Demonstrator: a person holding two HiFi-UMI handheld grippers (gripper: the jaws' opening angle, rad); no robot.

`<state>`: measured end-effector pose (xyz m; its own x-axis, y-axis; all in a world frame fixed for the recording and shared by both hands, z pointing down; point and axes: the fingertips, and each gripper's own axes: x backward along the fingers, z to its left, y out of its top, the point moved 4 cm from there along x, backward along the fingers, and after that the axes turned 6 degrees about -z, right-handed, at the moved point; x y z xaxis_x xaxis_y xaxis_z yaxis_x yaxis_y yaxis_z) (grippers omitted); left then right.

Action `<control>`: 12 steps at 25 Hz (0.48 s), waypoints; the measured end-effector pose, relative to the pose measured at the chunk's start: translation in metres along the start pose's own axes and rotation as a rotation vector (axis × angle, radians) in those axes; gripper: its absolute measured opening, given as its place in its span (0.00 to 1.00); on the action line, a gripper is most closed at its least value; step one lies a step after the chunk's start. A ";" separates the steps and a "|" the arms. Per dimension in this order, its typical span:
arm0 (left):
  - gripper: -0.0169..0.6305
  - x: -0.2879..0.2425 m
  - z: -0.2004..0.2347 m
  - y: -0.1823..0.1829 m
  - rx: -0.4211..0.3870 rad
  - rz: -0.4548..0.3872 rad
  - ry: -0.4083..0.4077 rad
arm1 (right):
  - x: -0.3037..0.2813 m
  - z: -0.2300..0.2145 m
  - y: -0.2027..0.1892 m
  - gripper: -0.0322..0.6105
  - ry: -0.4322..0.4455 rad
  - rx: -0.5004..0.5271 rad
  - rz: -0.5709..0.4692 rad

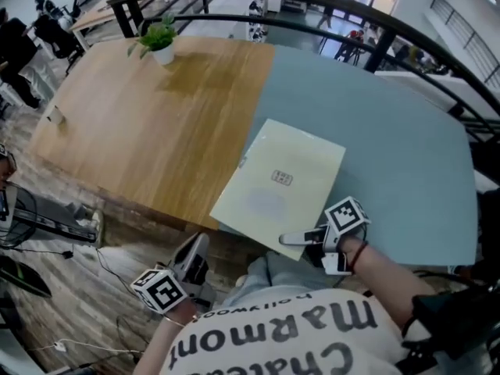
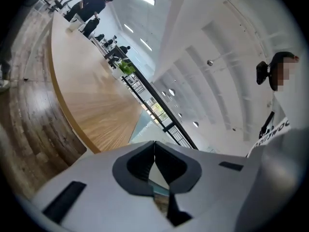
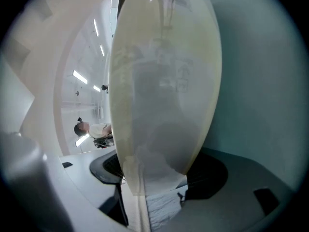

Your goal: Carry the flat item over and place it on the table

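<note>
The flat item, a pale yellow-green sheet with a small printed label, lies on the table across the seam between the wood half and the blue-grey half. Its near edge reaches the table's front edge. My right gripper is at that near edge. In the right gripper view the flat item runs between the jaws of the right gripper. They stand wide apart, and the pads do not press on it. My left gripper hangs below the table's front edge. In its own view the left gripper is shut on nothing.
A small potted plant stands at the wood half's far left. A black railing curves behind the table. Cables and equipment lie on the floor to my left. People sit at desks in the far left background.
</note>
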<state>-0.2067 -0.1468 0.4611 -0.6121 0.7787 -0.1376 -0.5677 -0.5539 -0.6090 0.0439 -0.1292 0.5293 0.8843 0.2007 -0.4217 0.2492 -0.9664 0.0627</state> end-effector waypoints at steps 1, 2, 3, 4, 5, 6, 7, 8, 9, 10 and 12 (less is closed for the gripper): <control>0.03 0.004 0.003 0.004 -0.002 0.002 -0.010 | -0.001 0.000 0.000 0.57 -0.001 -0.001 -0.010; 0.03 0.007 0.007 0.006 0.006 0.002 -0.019 | -0.001 -0.002 -0.001 0.57 -0.010 -0.003 -0.022; 0.03 0.011 0.011 0.008 0.018 0.004 -0.026 | 0.000 -0.003 -0.001 0.58 -0.024 -0.007 -0.036; 0.03 0.013 0.015 0.008 0.028 0.010 -0.032 | 0.000 -0.004 -0.002 0.58 -0.040 -0.011 -0.050; 0.03 0.015 0.019 0.009 0.034 0.020 -0.037 | 0.000 -0.005 -0.002 0.58 -0.055 -0.015 -0.062; 0.03 0.017 0.021 0.009 0.035 0.031 -0.042 | 0.000 -0.006 -0.002 0.59 -0.068 -0.020 -0.073; 0.03 0.019 0.024 0.009 0.035 0.039 -0.045 | 0.000 -0.006 -0.003 0.59 -0.076 -0.025 -0.082; 0.03 0.020 0.026 0.010 0.034 0.044 -0.048 | -0.001 -0.006 -0.005 0.59 -0.083 -0.030 -0.092; 0.03 0.020 0.027 0.012 0.034 0.045 -0.052 | -0.001 -0.005 -0.006 0.60 -0.088 -0.033 -0.101; 0.03 0.020 0.028 0.014 0.034 0.044 -0.059 | -0.001 -0.004 -0.006 0.60 -0.094 -0.035 -0.111; 0.03 0.019 0.027 0.018 0.032 0.044 -0.076 | 0.001 -0.004 -0.006 0.60 -0.111 -0.033 -0.128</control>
<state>-0.2436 -0.1497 0.4682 -0.6758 0.7298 -0.1032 -0.5563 -0.5969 -0.5781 0.0447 -0.1226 0.5320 0.7956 0.3012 -0.5256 0.3715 -0.9279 0.0307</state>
